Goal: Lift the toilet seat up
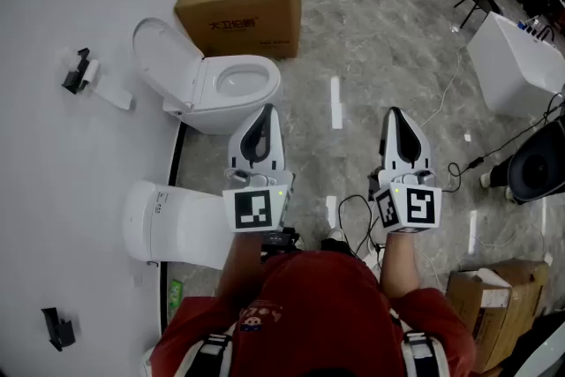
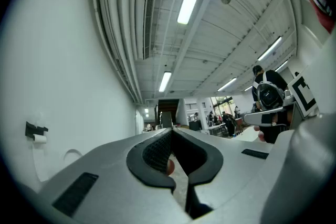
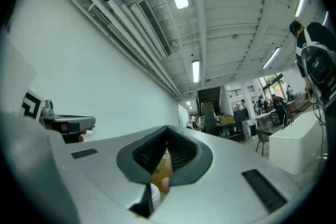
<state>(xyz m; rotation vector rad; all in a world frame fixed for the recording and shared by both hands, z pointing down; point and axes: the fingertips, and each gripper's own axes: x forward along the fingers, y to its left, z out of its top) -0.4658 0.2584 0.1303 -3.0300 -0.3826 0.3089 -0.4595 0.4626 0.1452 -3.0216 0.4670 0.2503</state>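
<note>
Holding nothing, the left gripper (image 1: 267, 112) and the right gripper (image 1: 394, 114) both have their jaws squeezed shut. To do this well, I think one should open first, then hook under the toilet seat (image 1: 267, 77), ahead on the left. Its bowl looks empty. A brown box (image 1: 238, 18) behind carries small things on top.

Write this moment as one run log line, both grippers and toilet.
left gripper: shut, empty | right gripper: shut, empty | toilet: untouched
</note>
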